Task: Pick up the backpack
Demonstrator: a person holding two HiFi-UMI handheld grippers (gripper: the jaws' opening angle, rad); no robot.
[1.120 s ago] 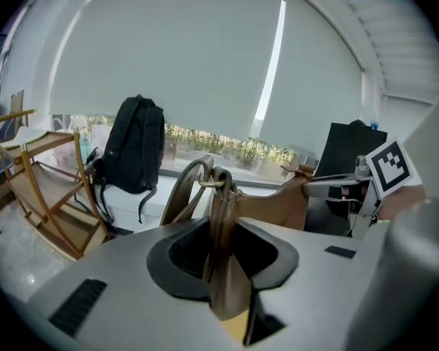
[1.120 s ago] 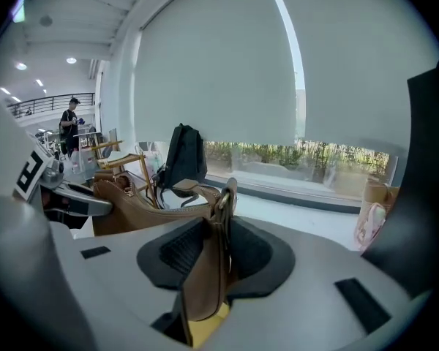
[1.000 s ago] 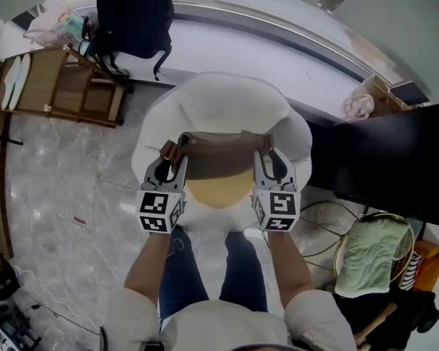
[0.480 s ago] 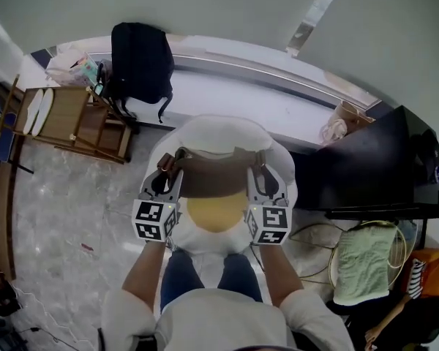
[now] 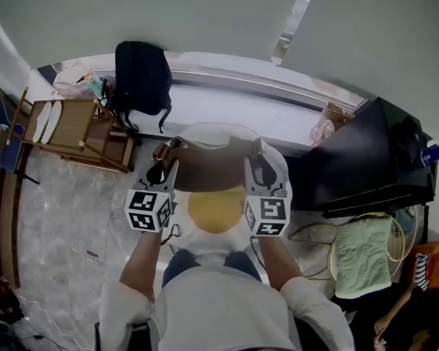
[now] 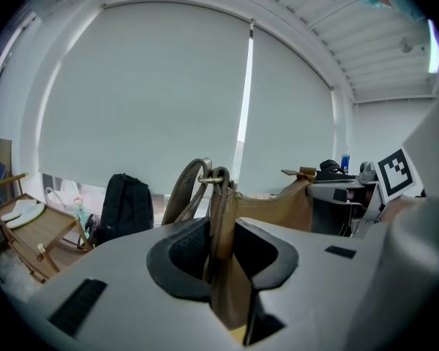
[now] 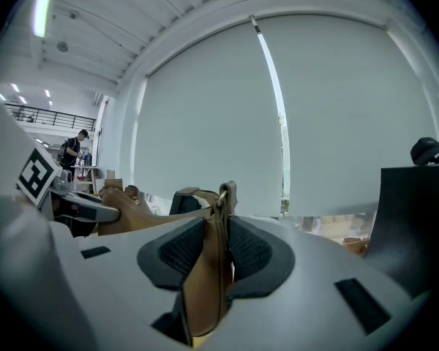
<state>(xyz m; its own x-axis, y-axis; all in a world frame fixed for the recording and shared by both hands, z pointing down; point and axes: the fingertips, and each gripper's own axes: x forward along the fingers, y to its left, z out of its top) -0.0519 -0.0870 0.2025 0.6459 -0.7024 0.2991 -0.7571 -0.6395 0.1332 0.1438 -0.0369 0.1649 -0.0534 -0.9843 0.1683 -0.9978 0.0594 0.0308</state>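
Note:
I hold a brown leather bag point(image 5: 208, 170) with a yellow underside stretched between both grippers, off the white round cushion point(image 5: 221, 132) below it. My left gripper point(image 5: 163, 168) is shut on the bag's left end, where the strap ring point(image 6: 208, 175) shows between its pads. My right gripper point(image 5: 260, 167) is shut on the bag's right end point(image 7: 205, 269). The bag's body point(image 6: 278, 207) runs across toward the other gripper. A black backpack point(image 5: 141, 75) leans against the window ledge at the far left, apart from both grippers, and it also shows in the left gripper view point(image 6: 123, 203).
A wooden folding rack point(image 5: 73, 130) stands left of the cushion. A black desk point(image 5: 358, 159) is at the right, and a green towel on a round stool point(image 5: 362, 258) sits below it. Cables lie on the marble floor point(image 5: 58, 218). The window ledge point(image 5: 278, 115) runs along the back.
Both grippers have risen together with the brown bag between them. The cushion and floor now look farther below. The grip on the bag is unchanged.

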